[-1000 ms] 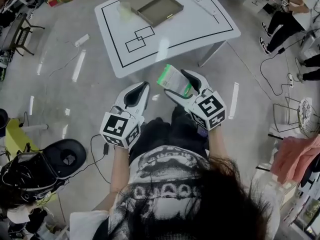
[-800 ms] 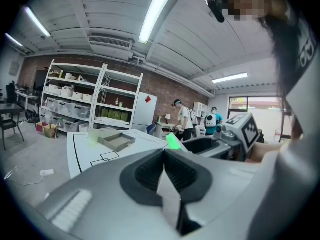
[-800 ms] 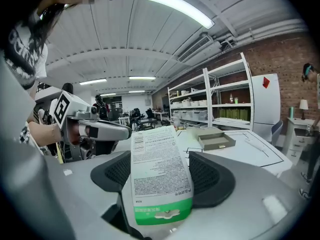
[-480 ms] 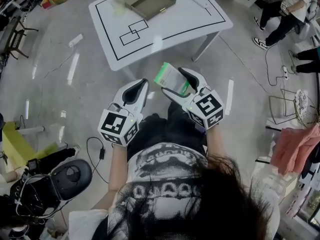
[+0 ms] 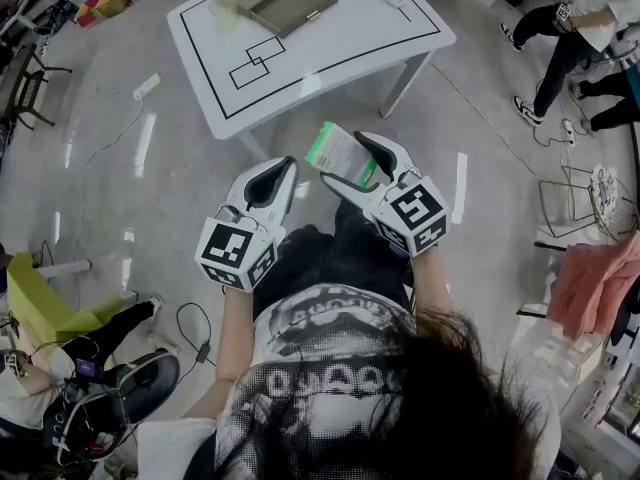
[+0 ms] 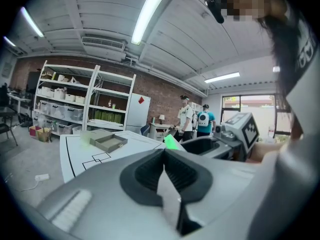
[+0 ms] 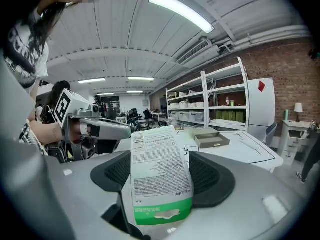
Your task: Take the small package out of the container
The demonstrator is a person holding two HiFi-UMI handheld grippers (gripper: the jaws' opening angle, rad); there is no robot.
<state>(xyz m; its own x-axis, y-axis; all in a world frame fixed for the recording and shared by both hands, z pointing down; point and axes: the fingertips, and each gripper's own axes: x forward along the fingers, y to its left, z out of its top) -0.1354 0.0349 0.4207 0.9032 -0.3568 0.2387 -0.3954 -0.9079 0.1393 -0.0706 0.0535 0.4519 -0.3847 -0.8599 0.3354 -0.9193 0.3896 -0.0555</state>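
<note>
My left gripper (image 5: 284, 174) is clenched on nothing. My right gripper (image 5: 352, 170) pinches the small package (image 5: 335, 150) by one end, well away from the container (image 5: 295, 6). Held so, I reckon it may pivot loose and drop.

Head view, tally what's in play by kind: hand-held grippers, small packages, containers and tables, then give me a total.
hand-held grippers: 2, the left hand-held gripper and the right hand-held gripper
small package: 1
container: 1
table: 1
Total: 5
</note>
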